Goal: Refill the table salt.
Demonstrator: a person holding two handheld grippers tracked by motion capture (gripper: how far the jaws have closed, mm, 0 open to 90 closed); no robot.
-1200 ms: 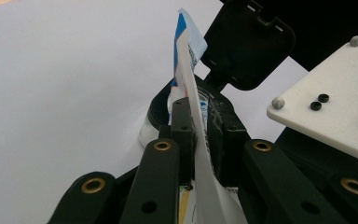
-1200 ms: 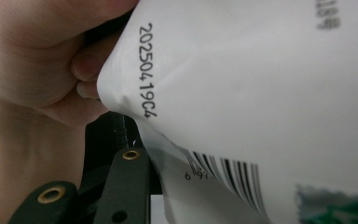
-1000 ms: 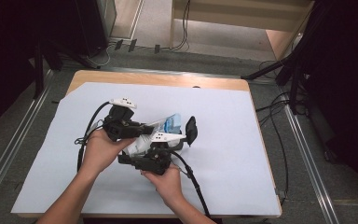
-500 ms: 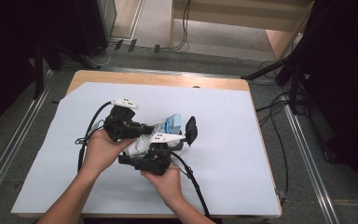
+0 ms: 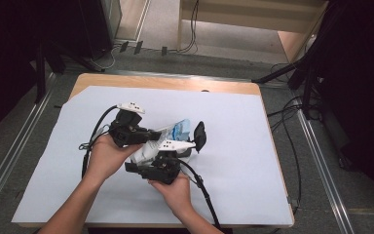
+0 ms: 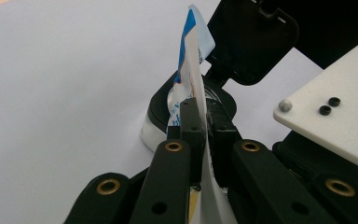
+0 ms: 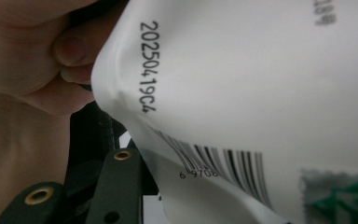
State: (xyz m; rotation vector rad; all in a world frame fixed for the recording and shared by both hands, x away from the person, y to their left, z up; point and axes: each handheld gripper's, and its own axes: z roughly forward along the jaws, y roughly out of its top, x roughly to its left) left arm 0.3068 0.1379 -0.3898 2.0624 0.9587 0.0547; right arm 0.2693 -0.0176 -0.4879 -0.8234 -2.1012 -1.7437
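Pouch (image 6: 193,56) — pinched above open black-lidded jar (image 6: 168,122).

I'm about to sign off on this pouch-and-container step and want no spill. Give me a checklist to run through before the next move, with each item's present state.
1. Left tool clamped on the pouch: ok, both pads pinch its thin edge.
2. Right tool gripping the pouch: cannot tell; in the right gripper view the pouch's barcode side lies across one jaw, pads hidden.
3. Container under the pouch: ok, it sits on the table just beyond the left tool's jaws.
4. Container's black lid open: ok, flipped up and back.
5. Pouch opened at the top: cannot tell.
6. White table cover free of spills: ok.
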